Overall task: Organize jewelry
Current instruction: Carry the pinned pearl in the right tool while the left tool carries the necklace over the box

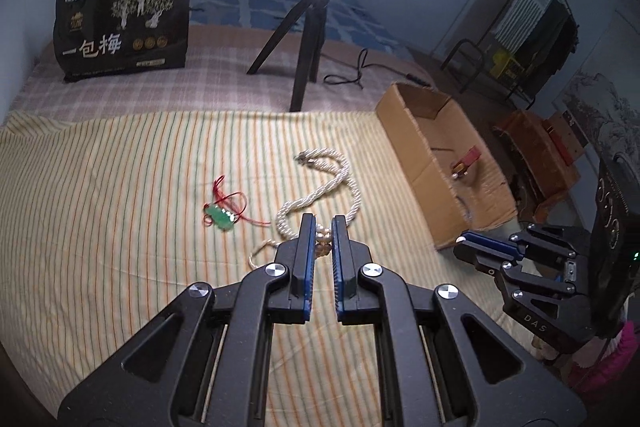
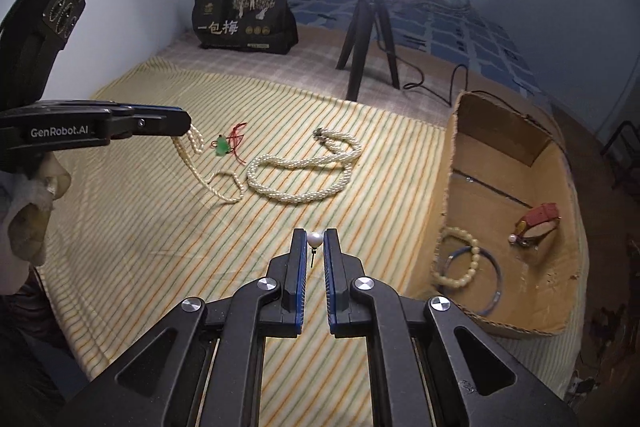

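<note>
- Low centre of your right wrist view: right gripper (image 2: 315, 241), jaws pinched shut on a pearl stud earring (image 2: 315, 239), post pointing down, seemingly so it can drop cleanly.
- Left edge of that view: left gripper (image 2: 182, 125), clamped on a thin pearl strand (image 2: 224, 189) whose tail trails on the striped cloth (image 2: 160, 227).
- Centre: thick pearl rope (image 2: 296, 187) and green pendant on red cord (image 2: 221, 147), both loose on the cloth.
- Right: cardboard box (image 2: 500, 155), likely your drop point, already holding a bead bracelet (image 2: 460, 259), bangle (image 2: 496, 279) and red watch (image 2: 538, 221).
</note>
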### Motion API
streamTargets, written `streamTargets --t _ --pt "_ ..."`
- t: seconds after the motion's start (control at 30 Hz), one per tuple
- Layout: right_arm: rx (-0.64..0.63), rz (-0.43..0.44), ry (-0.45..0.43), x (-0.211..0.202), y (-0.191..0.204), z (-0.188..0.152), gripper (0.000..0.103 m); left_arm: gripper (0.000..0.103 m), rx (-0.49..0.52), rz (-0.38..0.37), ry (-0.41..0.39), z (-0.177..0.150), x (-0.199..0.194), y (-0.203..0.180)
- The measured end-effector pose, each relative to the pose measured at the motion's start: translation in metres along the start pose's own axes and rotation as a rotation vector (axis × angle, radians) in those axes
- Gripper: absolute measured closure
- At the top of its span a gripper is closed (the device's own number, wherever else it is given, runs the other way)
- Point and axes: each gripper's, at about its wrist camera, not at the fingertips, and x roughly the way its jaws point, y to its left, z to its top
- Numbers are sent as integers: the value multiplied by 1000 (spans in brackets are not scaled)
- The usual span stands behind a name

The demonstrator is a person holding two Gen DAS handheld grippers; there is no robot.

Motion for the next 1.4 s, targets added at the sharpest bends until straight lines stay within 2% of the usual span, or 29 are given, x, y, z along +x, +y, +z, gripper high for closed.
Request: streamTargets --t 0.27,0.53,0.77,1.27,1.4 --pt "15 -41 -46 -33 -14 -5 96 97 14 -63 -68 18 -22 -26" --pt "68 -89 -73 -52 -47 -13 96 97 51 -135 -104 38 -28 -64" --pt "114 -130 -78 -64 -77 -22 96 97 93 -186 -115 54 -20 -103" --pt "225 -188 -75 -63 -153 -28 96 97 191 -228 -99 69 19 -176" --pt "236 -193 -70 -61 -163 -31 96 98 202 -225 -91 73 32 -188"
